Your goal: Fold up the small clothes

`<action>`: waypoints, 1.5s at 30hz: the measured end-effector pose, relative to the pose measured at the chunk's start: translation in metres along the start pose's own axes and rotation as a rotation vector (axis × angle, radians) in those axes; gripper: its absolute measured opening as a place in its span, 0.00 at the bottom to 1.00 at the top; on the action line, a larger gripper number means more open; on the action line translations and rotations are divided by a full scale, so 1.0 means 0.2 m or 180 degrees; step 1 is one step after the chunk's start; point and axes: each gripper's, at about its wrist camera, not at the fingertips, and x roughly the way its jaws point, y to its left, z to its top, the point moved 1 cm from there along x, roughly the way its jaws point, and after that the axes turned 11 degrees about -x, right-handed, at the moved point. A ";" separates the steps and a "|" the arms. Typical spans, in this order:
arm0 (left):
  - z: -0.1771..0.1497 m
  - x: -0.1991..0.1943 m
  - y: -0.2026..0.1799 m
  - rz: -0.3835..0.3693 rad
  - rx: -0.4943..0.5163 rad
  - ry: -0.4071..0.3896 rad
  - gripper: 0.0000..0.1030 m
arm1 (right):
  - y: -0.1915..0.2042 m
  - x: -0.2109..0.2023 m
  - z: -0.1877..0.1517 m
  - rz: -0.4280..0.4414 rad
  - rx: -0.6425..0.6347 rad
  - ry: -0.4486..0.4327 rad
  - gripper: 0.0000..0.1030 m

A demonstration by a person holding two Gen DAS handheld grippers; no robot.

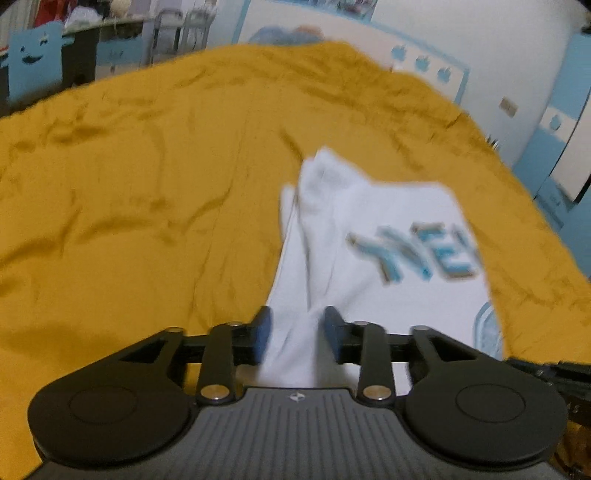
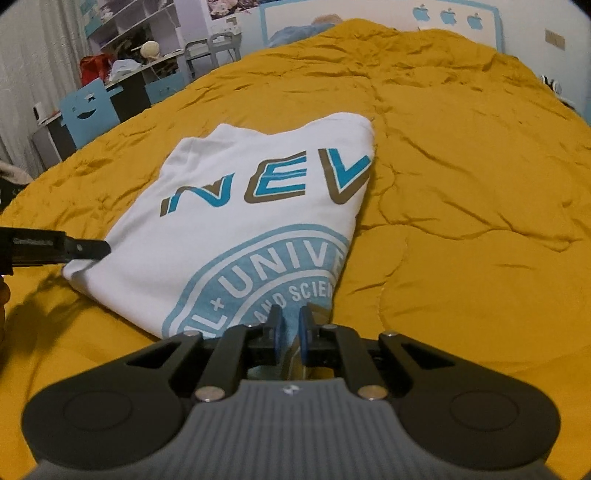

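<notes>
A white T-shirt (image 2: pixel 229 229) with blue lettering and a round blue print lies folded into a narrow shape on the mustard-yellow bedspread (image 2: pixel 461 184). In the left wrist view the shirt (image 1: pixel 369 236) is blurred, and its near left edge runs between the pads of my left gripper (image 1: pixel 298 325), which stand well apart and do not press the cloth. My right gripper (image 2: pixel 290 332) sits at the shirt's near right corner with a narrow gap between its blue pads, the printed cloth showing in the gap. One of the left gripper's fingers (image 2: pixel 88 249) shows at the shirt's left edge.
The yellow bedspread (image 1: pixel 129 203) is wrinkled and spreads wide to the left and beyond the shirt. A white and blue headboard (image 2: pixel 369 14) stands at the far end. A blue chair (image 2: pixel 88 107) and cluttered desks (image 2: pixel 140 70) stand off the bed's left side.
</notes>
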 end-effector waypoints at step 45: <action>0.46 0.53 0.07 -0.1001 -0.0992 0.0234 0.22 | -0.71 0.59 0.47 0.1008 0.2286 -0.0520 0.07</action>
